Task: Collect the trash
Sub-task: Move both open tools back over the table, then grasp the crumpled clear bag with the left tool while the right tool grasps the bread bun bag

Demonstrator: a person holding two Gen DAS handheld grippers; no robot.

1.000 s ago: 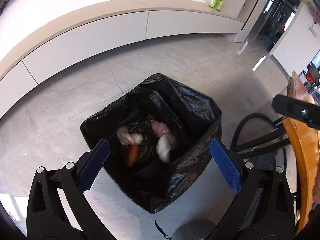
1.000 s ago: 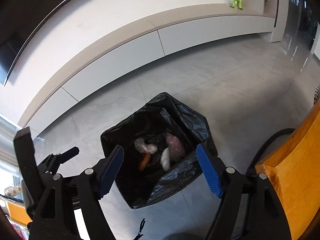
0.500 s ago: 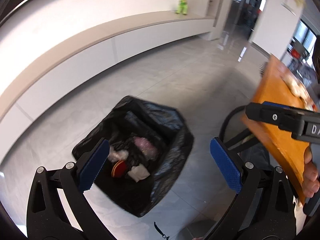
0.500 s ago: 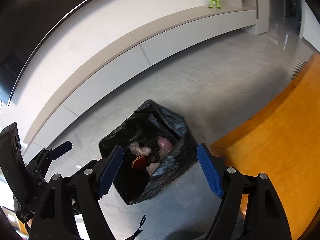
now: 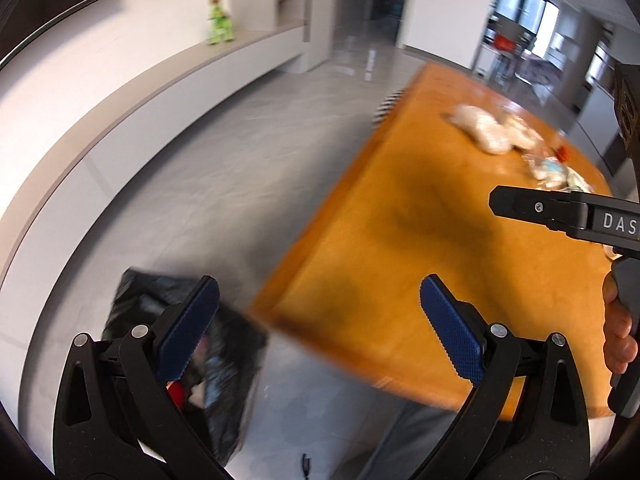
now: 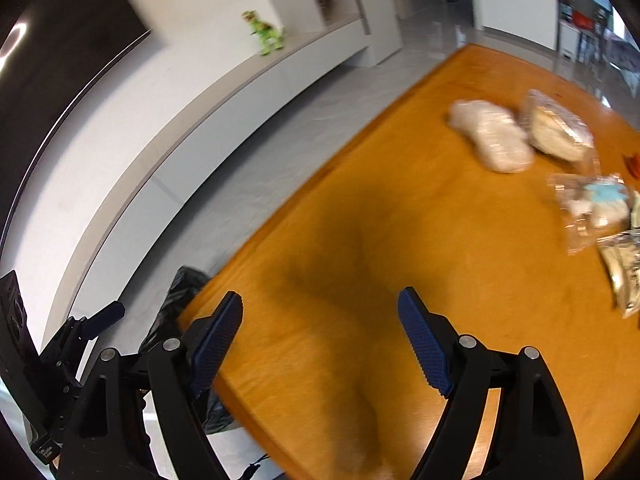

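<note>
Both your left hand-held gripper (image 5: 319, 326) and your right hand-held gripper (image 6: 320, 342) hang over the orange wooden desk (image 6: 360, 280) with blue pads spread apart and nothing between them. Ahead and right of the right one lie what look, through blur, like four crumpled clear plastic wrappers (image 6: 492, 140). They should be light, soft and slippery, so pinch a bunched fold.

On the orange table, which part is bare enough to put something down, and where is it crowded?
The orange table is bare over its near half, from the corner above the black trash bag up to the white wad. Both open claws, left and right, hang over this patch. The far right side is crowded: the wad and clear wrappers lie close together.
</note>
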